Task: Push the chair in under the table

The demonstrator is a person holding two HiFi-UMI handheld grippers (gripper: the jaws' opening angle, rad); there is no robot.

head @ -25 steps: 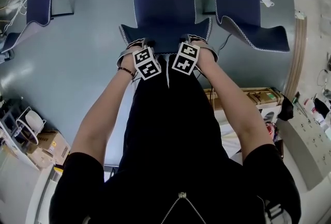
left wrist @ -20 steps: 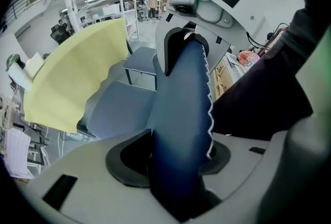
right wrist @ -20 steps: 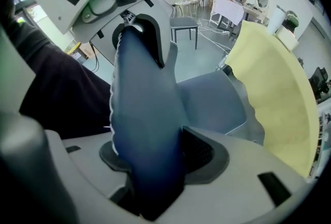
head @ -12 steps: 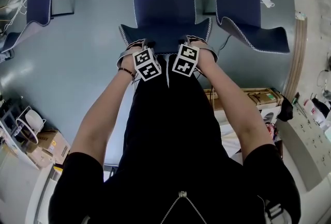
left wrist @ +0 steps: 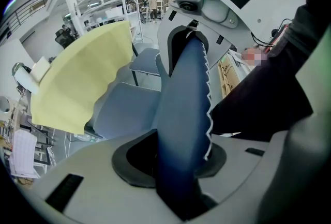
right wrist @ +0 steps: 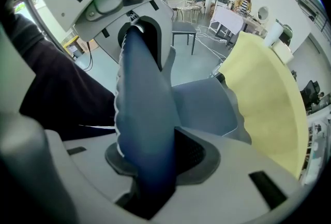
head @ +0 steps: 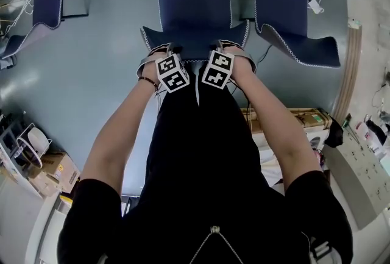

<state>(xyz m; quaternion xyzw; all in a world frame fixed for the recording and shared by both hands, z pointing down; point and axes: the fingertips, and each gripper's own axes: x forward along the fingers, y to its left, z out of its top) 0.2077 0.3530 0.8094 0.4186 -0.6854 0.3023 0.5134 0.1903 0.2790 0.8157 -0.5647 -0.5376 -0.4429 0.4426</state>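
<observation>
A dark blue chair (head: 194,0) with white edge stitching stands right in front of me, its seat pointing away. Both grippers point steeply down onto the top edge of its backrest (head: 195,43). My left gripper (head: 163,54) sits near the left end of that edge and my right gripper (head: 228,49) near the right end. In each gripper view the backrest (left wrist: 181,114) (right wrist: 142,114) runs between the jaws, which have just been closing and now press on it. The pale yellow tabletop (left wrist: 77,83) (right wrist: 264,93) lies beyond the chair.
Matching blue chairs stand to the left (head: 42,10) and right (head: 286,13). The floor is grey-blue. Cardboard boxes lie at my right (head: 292,116) and lower left (head: 52,168). A counter with small items (head: 365,159) runs along the right.
Both grippers stay on the backrest's top edge and the chair has not moved. Only the head view has shifted slightly.
</observation>
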